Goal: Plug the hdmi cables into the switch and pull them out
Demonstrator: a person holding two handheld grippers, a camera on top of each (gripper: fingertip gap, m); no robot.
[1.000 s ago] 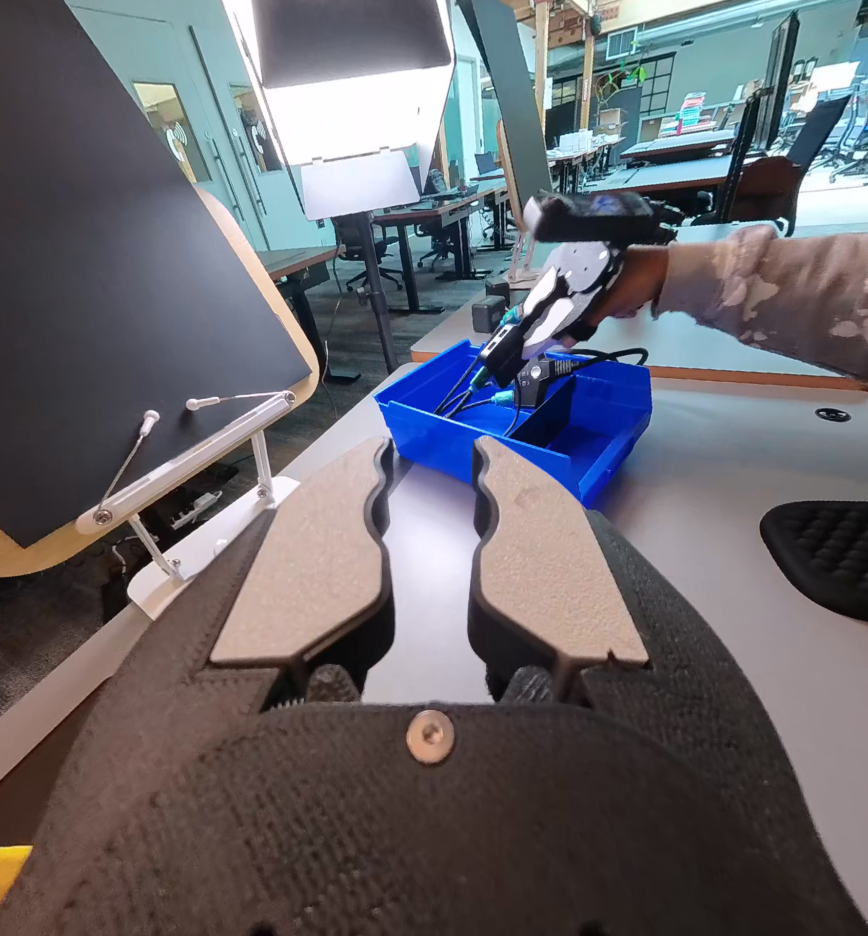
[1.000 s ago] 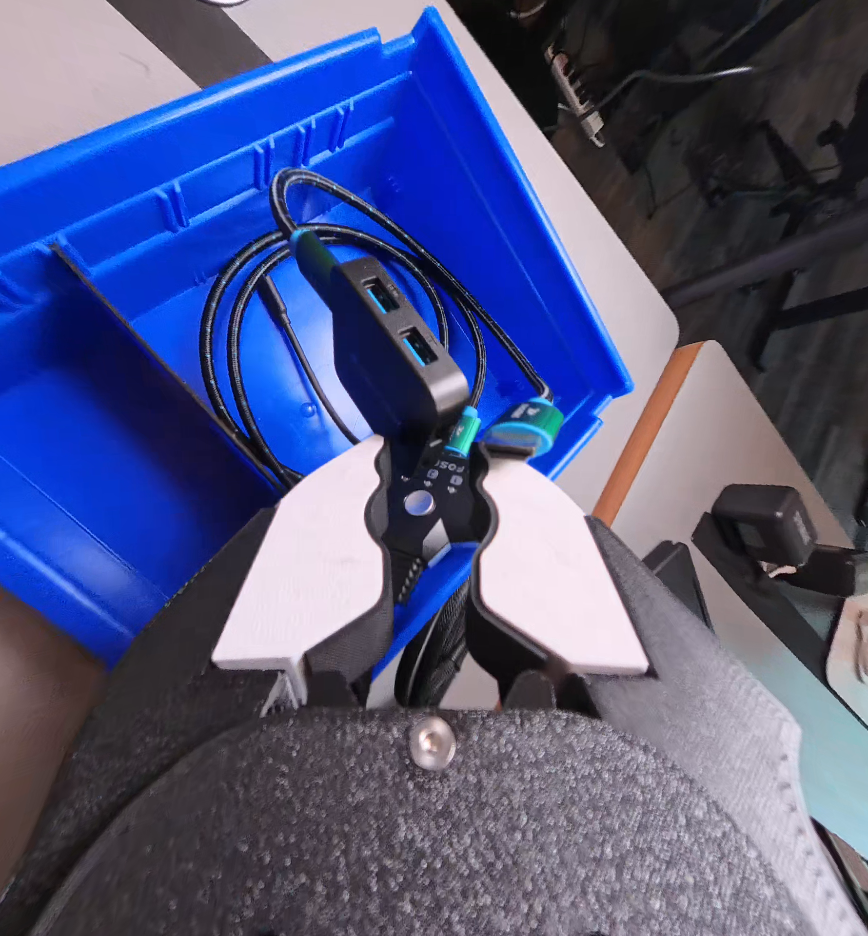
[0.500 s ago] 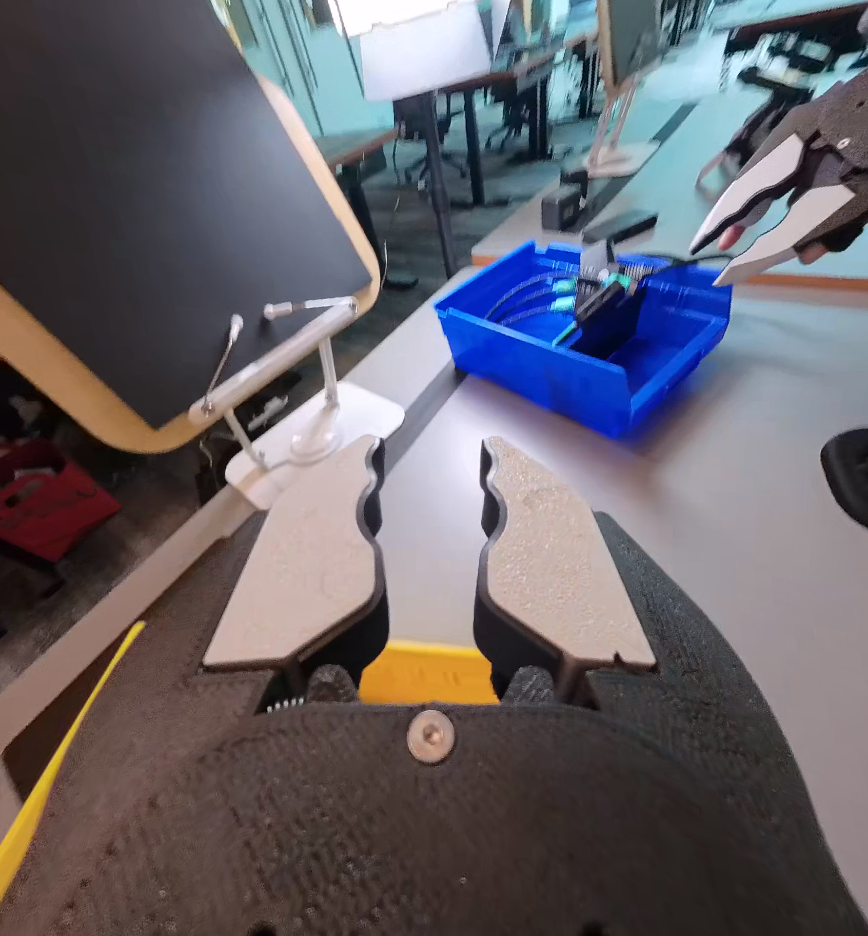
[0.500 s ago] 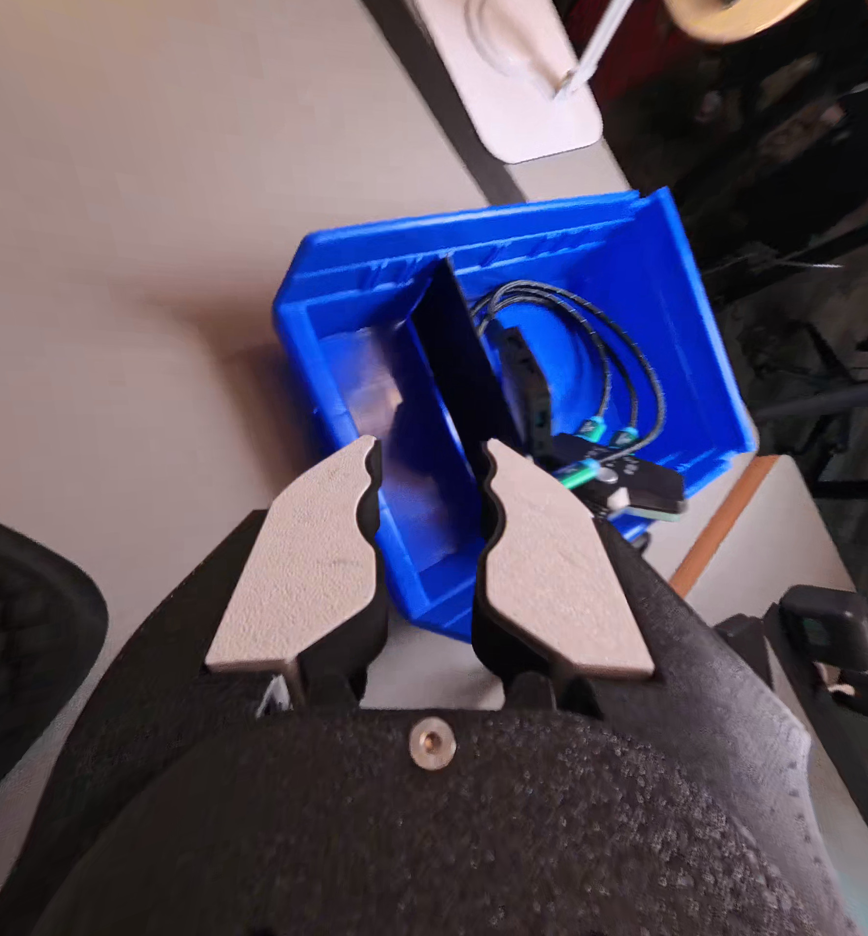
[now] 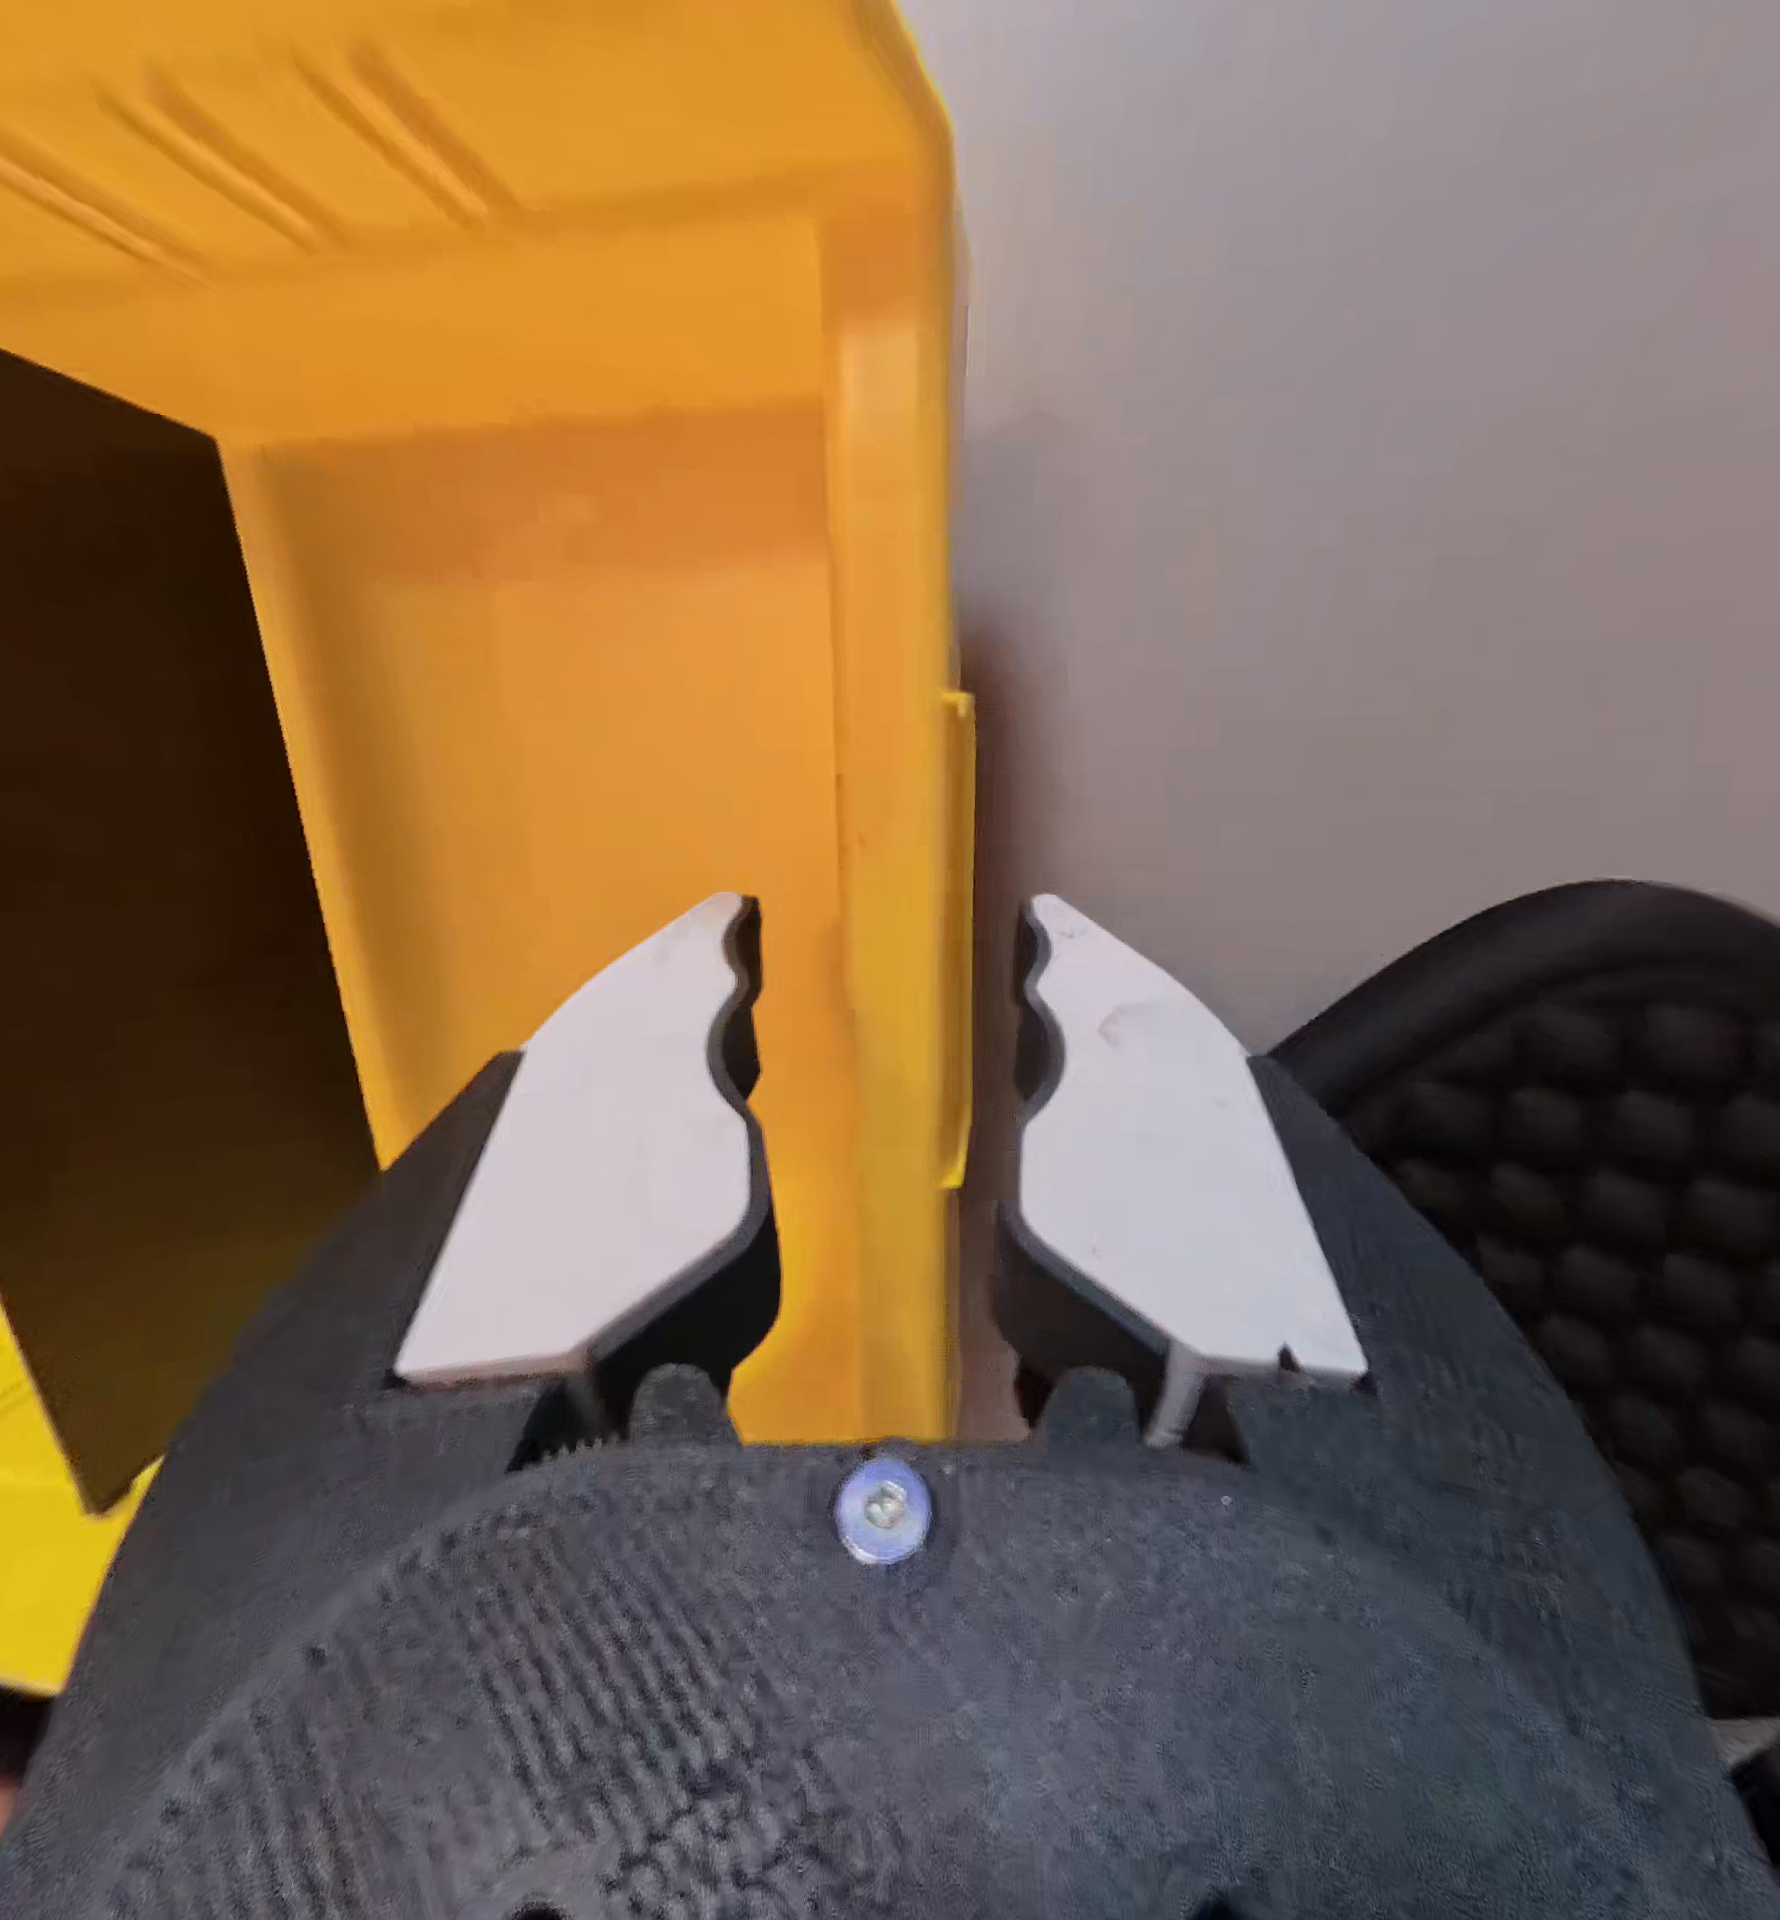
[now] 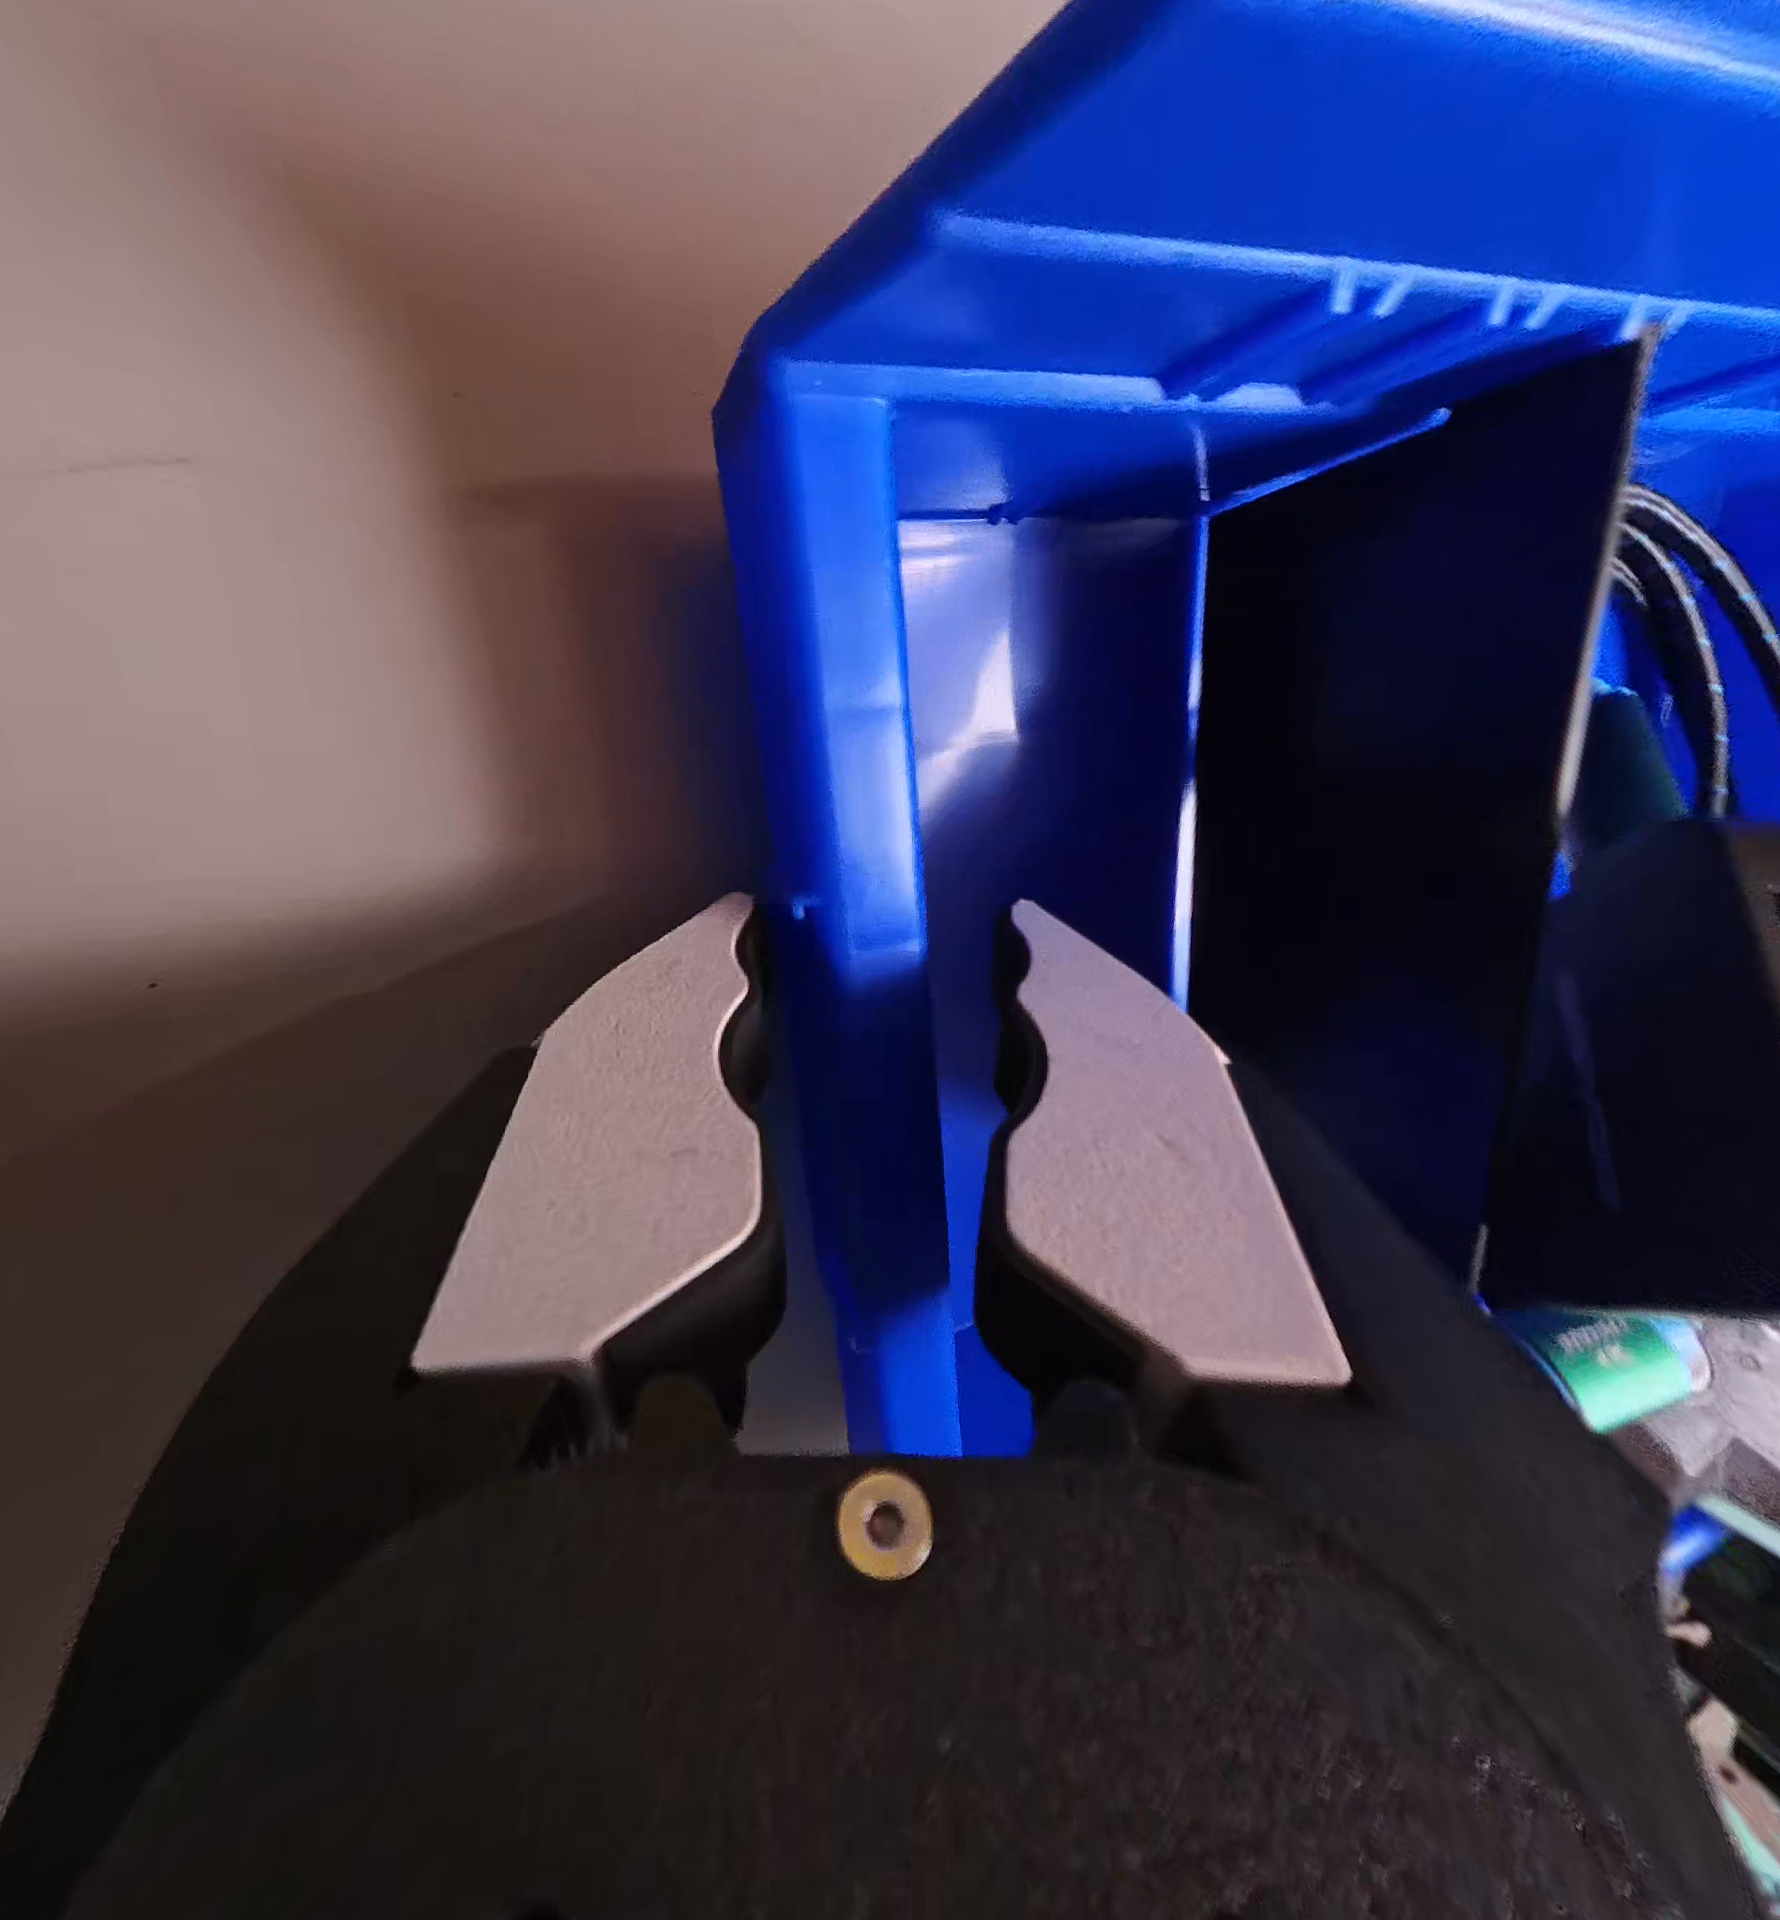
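1. The left gripper straddles the right wall of a yellow bin. Its jaws stand apart, with gaps on both sides of the wall.
2. A black divider stands in the yellow bin, left of the gripper; a black textured pad lies on the grey counter to its right.
3. The right gripper straddles the left wall of a blue bin, jaws close about it; whether they pinch it I cannot tell.
4. Right of that gripper, past a black divider, the dark switch and braided hdmi cables lie in the blue bin's far compartment, apart from the fingers.
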